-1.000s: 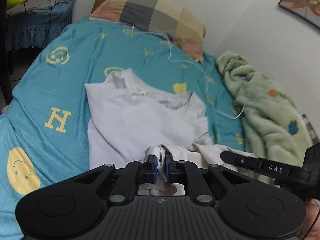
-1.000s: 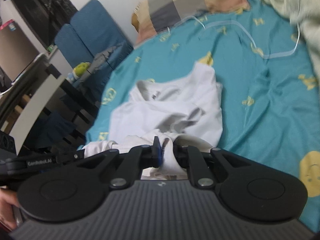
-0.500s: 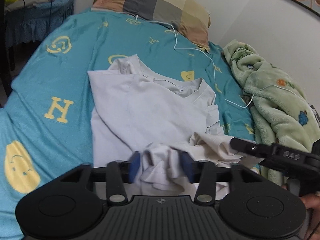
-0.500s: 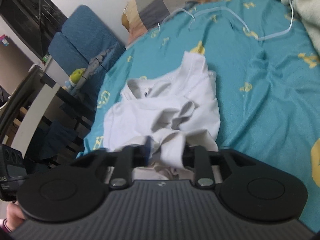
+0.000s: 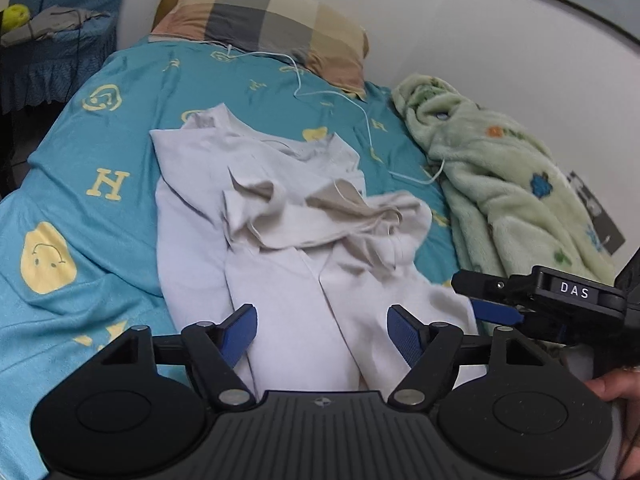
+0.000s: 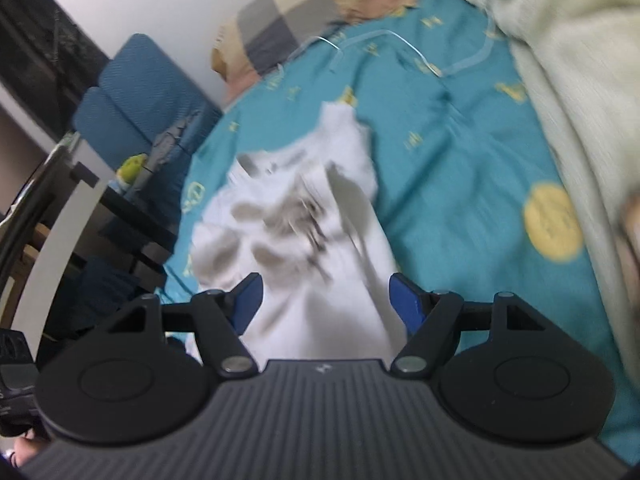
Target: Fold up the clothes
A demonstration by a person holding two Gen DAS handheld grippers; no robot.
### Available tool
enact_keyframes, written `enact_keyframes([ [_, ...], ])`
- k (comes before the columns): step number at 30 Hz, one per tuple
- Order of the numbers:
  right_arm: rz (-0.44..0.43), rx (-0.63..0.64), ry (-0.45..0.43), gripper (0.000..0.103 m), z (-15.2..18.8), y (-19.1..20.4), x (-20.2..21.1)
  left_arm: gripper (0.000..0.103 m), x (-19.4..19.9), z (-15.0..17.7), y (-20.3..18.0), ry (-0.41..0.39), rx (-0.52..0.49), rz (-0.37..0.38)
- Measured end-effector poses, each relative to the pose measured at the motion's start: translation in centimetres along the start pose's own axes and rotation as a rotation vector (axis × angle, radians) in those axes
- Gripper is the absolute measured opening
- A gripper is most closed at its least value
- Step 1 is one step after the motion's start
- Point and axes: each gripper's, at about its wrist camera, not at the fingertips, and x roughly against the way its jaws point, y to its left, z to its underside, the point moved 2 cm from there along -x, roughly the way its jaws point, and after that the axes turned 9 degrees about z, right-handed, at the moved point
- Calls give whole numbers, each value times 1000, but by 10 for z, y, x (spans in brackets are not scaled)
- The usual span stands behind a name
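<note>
At frame centre: white shirt (image 5: 280,240) lay lengthwise, running away from both tools.
Left gripper (image 5: 322,330): spread, empty, nearer the hem.
Right gripper (image 6: 326,300): spread too.

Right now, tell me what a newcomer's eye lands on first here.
The rumpled white shirt sprawls mid-bed on the teal sheet, between the open left claw and the checked pillow. To its right, a fluffy green blanket lies along the wall.
</note>
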Motion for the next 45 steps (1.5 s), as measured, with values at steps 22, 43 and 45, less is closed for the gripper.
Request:
enact_keyframes([
  [22,82,142,45,72,27,4,-34,5,58,4,58,-68,240,-147],
  [43,-264,-449,185,72,49,-9,23,84,64,47,44,-24,644,95],
  [45,-276,-511,249,72,62,-9,17,84,51,57,56,1,743,115],
])
